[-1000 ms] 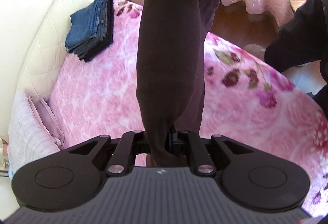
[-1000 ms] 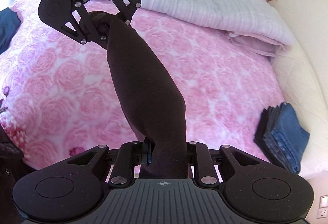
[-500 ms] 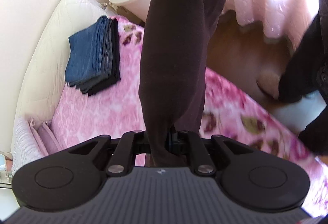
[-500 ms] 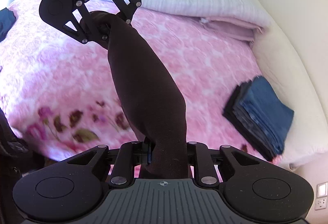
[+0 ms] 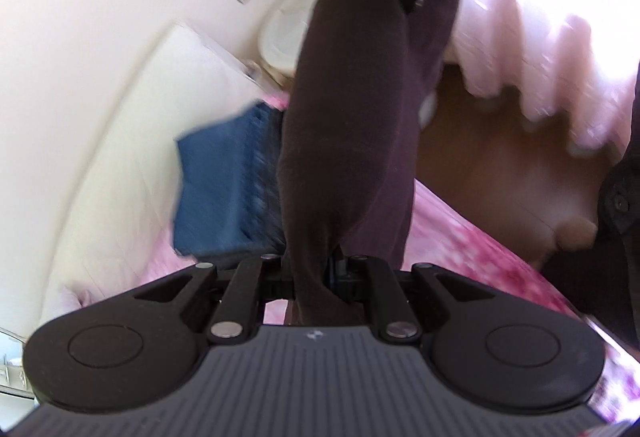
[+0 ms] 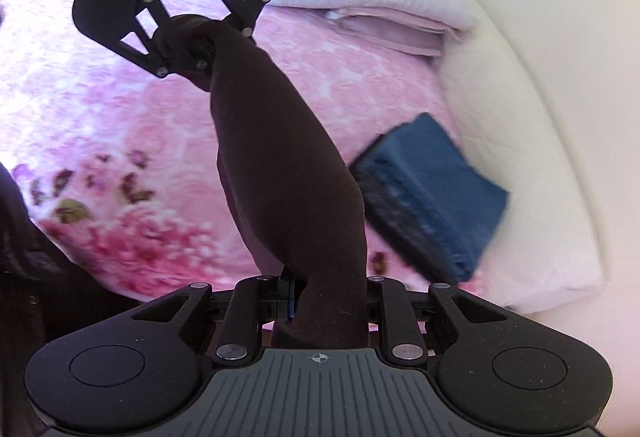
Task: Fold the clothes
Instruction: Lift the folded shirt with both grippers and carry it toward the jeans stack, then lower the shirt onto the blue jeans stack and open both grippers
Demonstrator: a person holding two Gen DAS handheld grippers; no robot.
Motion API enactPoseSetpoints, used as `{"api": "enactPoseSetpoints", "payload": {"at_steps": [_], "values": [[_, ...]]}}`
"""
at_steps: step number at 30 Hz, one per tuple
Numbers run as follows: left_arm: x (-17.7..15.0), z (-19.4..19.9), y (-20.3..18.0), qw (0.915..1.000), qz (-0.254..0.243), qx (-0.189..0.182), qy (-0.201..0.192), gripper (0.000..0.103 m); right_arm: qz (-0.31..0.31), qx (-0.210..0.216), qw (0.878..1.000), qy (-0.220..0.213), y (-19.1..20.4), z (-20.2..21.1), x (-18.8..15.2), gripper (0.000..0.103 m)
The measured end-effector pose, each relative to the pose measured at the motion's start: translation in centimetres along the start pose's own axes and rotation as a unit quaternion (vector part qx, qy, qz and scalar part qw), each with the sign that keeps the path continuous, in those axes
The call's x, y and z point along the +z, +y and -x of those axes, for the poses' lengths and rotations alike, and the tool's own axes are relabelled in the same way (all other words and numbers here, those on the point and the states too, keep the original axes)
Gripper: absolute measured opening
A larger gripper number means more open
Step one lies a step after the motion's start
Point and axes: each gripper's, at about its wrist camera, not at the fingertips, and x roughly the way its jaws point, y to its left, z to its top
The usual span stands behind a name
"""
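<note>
The dark garment (image 5: 352, 141) hangs in the air above the bed (image 6: 120, 141), stretched as a thick folded band between the two tools, so that it keeps its folded shape while it is carried. The left hand-held gripper (image 5: 320, 277) is clenched on one end of it at 6 o'clock in the left wrist view; the right hand-held gripper (image 6: 320, 301) is clamped on the other end at 6 o'clock in its own view. Each tool shows in the other's camera at about 12 o'clock, facing it along the cloth. Holding both ends level probably keeps the layers from sliding apart.

A stack of folded jeans (image 6: 436, 193) lies on the pink floral blanket near the cream padded bed edge (image 6: 540, 141), at 3 o'clock in the right wrist view and at 9 o'clock in the left. The garment is likely headed for that stack. Both views are blurred, so finer detail of the cloth cannot be told.
</note>
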Motion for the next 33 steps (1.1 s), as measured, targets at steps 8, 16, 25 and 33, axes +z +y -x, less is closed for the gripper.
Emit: {"api": "enactPoseSetpoints", "payload": {"at_steps": [8, 16, 25, 33], "values": [[2.1, -4.3, 7.0, 0.9995, 0.002, 0.025, -0.017, 0.010, 0.003, -0.028, 1.000, 0.001, -8.7, -1.0, 1.1, 0.020], [4.2, -12.4, 15.8, 0.9938, 0.045, 0.089, 0.050, 0.010, 0.073, -0.001, 0.996, -0.054, -22.5, -7.3, 2.3, 0.020], [5.6, -22.8, 23.3, 0.9541, 0.107, 0.235, 0.152, 0.010, 0.201, -0.052, 0.960, -0.189, -36.8, -16.3, 4.1, 0.021], [-0.7, -40.8, 10.8, 0.9485, 0.129, 0.136, 0.255, 0.014, 0.249, 0.015, 0.959, -0.134, -30.6, -35.4, -7.6, 0.022]]}}
